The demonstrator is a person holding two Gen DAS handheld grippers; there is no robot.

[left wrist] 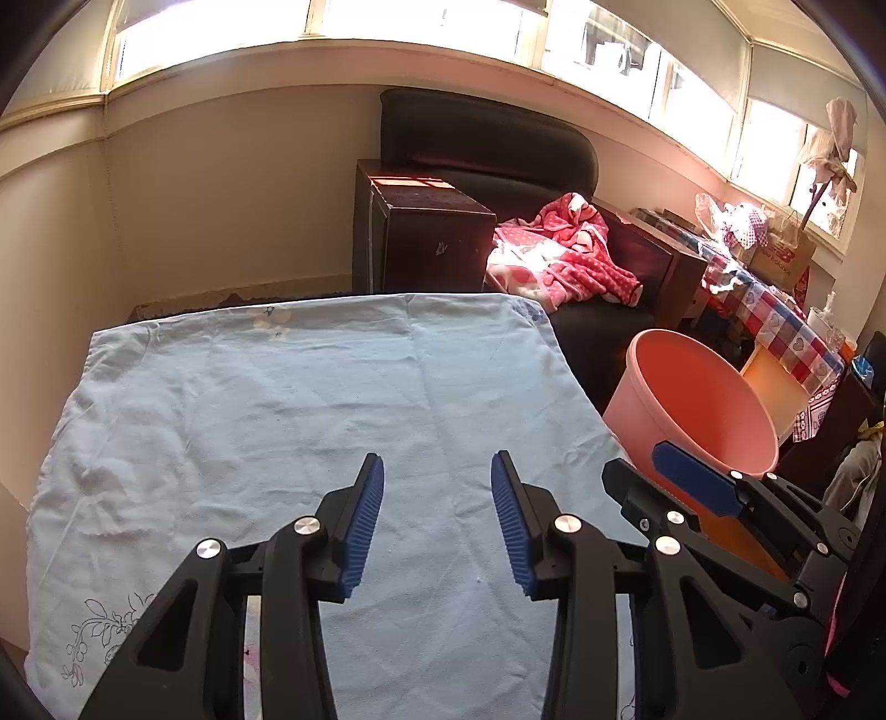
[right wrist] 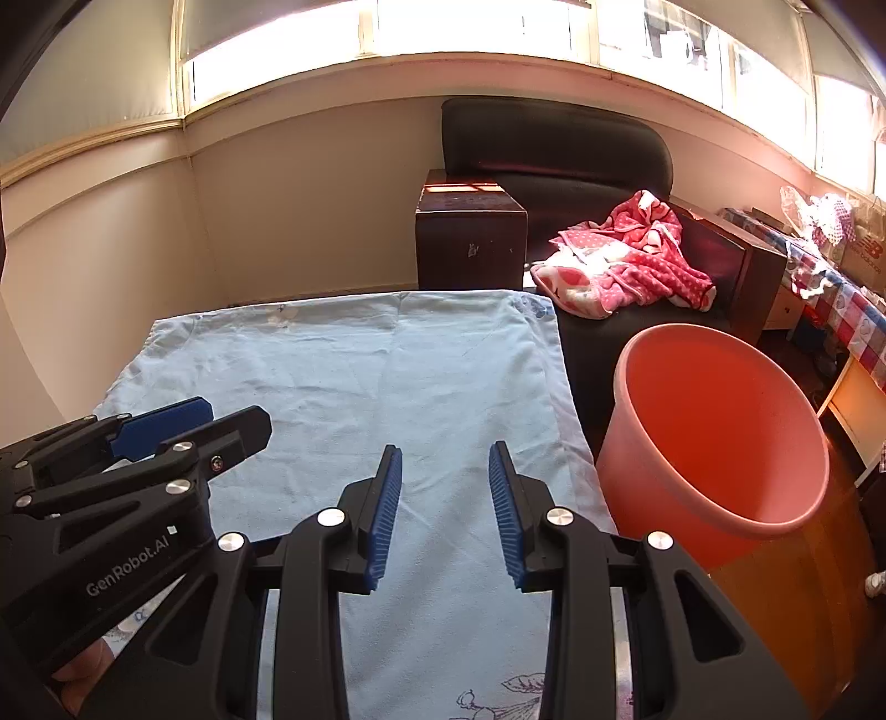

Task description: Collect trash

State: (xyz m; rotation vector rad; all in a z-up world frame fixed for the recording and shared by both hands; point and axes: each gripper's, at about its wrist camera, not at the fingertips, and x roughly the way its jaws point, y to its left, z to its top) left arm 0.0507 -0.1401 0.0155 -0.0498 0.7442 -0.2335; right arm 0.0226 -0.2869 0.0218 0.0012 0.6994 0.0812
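the left gripper (left wrist: 437, 515), black with ribbed blue pads, hangs over the worktop (left wrist: 277, 421), which is covered by a pale blue, creased cotton cloth with faint flower prints at its edges; its jaws stand apart with bare cloth showing between them, so it is released and carries nothing; the right gripper (right wrist: 444, 509), of the same black and blue build, hovers over the right part of the same cloth, its jaws likewise spread and grasping nothing; in the left wrist view the right gripper (left wrist: 673, 479) shows at the right edge, in front of the bin; in the right wrist view the left gripper (right wrist: 183, 429) shows at the left edge, low over the cloth, with a bit of the person's hand (right wrist: 83, 673) under its body; the round salmon-pink plastic bin (right wrist: 714, 432) stands on the floor just beside the right edge of the worktop, upright, its mouth open upward and its inside showing only bare plastic; no piece of trash can be made out on the cloth in either view; behind the worktop stands a dark leather armchair (right wrist: 554, 144) with a pink and white spotted blanket (right wrist: 626, 260) crumpled on its seat, and a dark wooden side cabinet (right wrist: 470, 238) to its left; far right, a table with a red, white and blue checked cloth (left wrist: 769, 310) carries bags and boxes; bright windows (right wrist: 470, 27) run along the wall above.
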